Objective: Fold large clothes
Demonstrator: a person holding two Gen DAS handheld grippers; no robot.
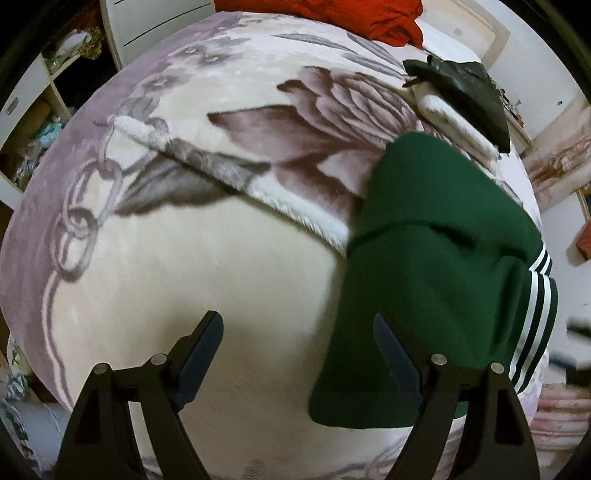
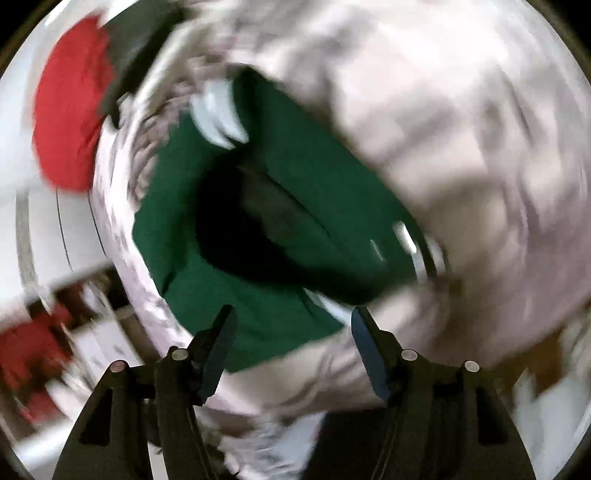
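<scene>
Left wrist view: my left tongs (image 1: 297, 334) stand spread and empty above the floral blanket (image 1: 192, 258). The green garment (image 1: 436, 280), white-striped, lies folded on the blanket to their right; my right finger (image 1: 397, 354) hides its near corner. A red cloth (image 1: 332, 14) is cut off at top.

Right wrist view: heavily blurred. My right tongs (image 2: 291, 332) are spread, nothing between them, over the green garment (image 2: 295, 206).

Setting: a bedroom in a home. Below and ahead of the left gripper, a plush floral blanket (image 1: 192, 236) covers a bed. Beyond it lie red bedding (image 1: 369, 18) and a white cupboard (image 1: 155, 26). To the left stand open shelves (image 1: 33, 122) holding cluttered household items.
</scene>
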